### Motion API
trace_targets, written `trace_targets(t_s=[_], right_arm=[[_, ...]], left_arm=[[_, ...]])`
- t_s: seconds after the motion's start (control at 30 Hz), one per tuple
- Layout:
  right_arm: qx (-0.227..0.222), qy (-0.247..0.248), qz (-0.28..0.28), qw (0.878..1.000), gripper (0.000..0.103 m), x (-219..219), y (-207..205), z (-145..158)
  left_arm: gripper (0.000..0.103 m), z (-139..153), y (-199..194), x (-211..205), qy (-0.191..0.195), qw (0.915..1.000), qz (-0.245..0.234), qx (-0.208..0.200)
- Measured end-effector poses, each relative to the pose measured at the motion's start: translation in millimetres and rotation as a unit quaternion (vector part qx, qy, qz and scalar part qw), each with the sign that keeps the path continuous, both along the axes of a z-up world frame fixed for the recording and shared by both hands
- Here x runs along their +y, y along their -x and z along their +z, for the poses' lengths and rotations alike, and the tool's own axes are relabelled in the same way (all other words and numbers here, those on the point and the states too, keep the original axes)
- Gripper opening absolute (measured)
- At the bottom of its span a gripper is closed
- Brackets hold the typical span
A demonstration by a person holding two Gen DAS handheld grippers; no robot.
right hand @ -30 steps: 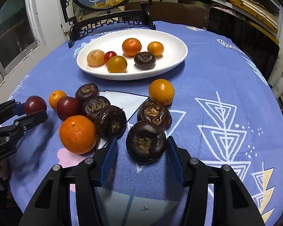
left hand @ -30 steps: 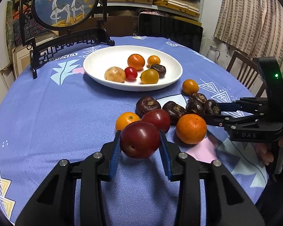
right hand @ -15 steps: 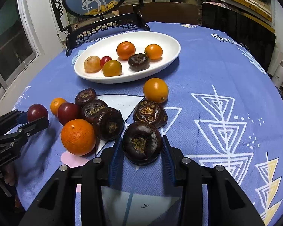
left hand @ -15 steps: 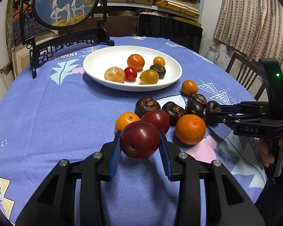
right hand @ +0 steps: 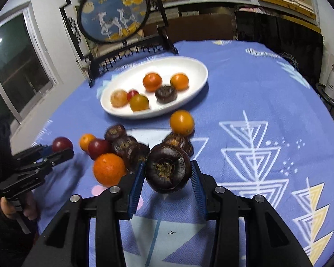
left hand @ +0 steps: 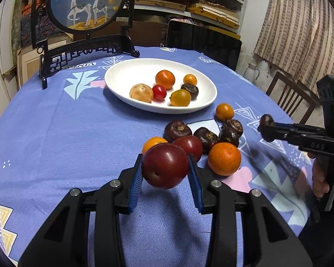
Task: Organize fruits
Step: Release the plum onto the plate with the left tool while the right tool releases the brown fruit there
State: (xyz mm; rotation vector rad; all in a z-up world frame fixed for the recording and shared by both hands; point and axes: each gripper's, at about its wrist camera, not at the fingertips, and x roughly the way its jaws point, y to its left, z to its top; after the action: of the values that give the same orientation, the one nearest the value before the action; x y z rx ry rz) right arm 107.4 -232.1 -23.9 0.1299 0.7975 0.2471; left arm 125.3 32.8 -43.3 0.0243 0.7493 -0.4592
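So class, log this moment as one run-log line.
left claw: shut on plum | right claw: shut on water chestnut | both clear of cloth | plate: six pieces

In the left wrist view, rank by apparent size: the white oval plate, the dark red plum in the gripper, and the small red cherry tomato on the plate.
1. White oval plate.
2. Dark red plum, though its nearness to the camera enlarges it.
3. Small red cherry tomato.

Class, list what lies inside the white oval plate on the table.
The white plate holds six pieces: two oranges, a tan fruit, a small red one, a yellow-orange one and a dark chestnut-like one. Plate surface beneath them is covered.
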Motion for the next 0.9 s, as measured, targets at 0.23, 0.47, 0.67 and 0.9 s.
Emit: trace_targets(t_s=[0.23, 0.47, 0.67, 0.9], right_arm=[[-0.009, -0.040, -0.006, 0.999, 0.042, -20, -20, 21], [0.006, -0.081, 0.012, 0.997, 0.042, -22, -72, 30], [0.015, -0.077, 0.031, 0.996, 0.042, 2, -140, 32], [0.024, -0.066, 0.003, 0.997, 0.048, 16, -212, 16]], left_arm=[[0.037, 24, -6, -4, 0.003, 0.9998, -0.003, -0.022], [0.037, 41, -59, -20, -0.007, 0.9997, -0.006, -0.023], [0.038, 38, -134, -33, -0.015, 0.9998, 0.012, 0.000], [0.048, 16, -201, -52, -0.032, 0.9983, 0.022, 0.044]])
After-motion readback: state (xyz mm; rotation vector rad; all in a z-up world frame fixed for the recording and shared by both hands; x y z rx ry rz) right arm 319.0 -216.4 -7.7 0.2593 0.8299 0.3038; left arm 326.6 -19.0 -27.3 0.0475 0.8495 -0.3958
